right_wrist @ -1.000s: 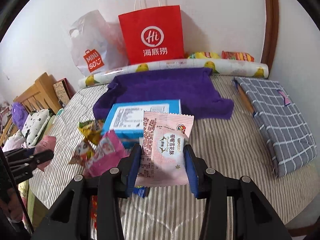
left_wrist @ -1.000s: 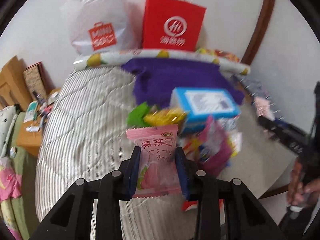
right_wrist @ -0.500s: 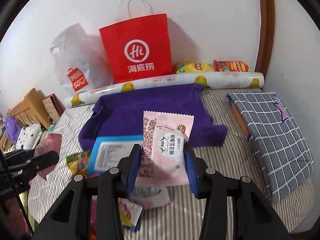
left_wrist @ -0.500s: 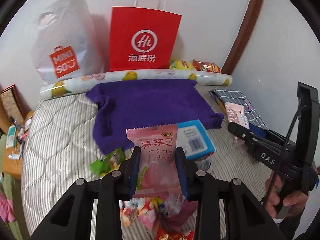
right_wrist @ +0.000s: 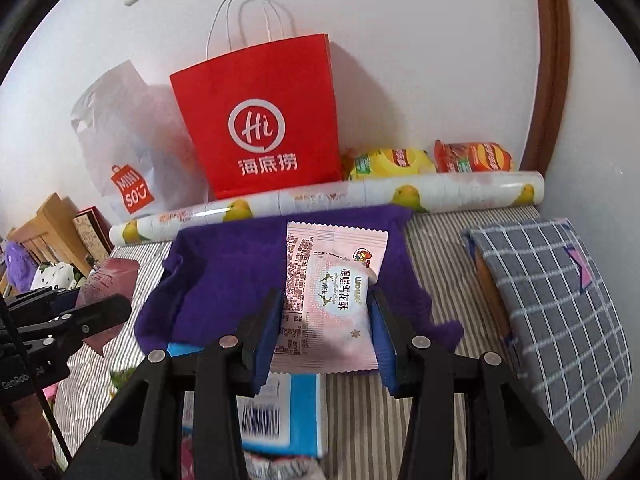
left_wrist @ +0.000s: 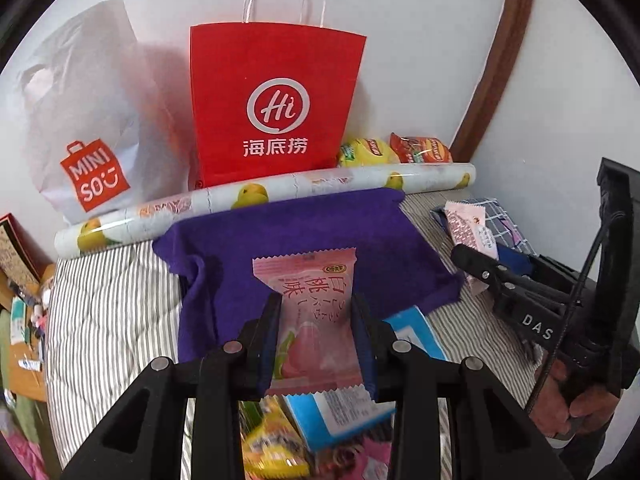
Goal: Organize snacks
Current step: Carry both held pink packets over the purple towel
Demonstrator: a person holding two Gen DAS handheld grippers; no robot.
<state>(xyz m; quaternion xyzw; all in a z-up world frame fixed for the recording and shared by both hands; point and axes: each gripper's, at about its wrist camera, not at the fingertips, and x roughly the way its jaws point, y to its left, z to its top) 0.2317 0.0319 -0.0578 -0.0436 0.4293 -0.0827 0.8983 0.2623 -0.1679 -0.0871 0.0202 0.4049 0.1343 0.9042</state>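
Pink packets (left_wrist: 316, 320) (right_wrist: 332, 300) are clamped in both grippers (left_wrist: 316, 344) (right_wrist: 326, 336), none placed; purple cloth (left_wrist: 304, 236) at twelve o'clock, pile (left_wrist: 276, 444) unsorted at six

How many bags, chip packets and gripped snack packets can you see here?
Bags: 2, the red paper bag and the white plastic bag.
Chip packets: 2, one yellow and one orange.
Gripped snack packets: 2, the peach packet and the pale pink packet.
Total: 6

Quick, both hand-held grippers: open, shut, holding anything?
Left hand-held gripper: shut on peach candy packet.
Right hand-held gripper: shut on pink snowflake-crisp packet.
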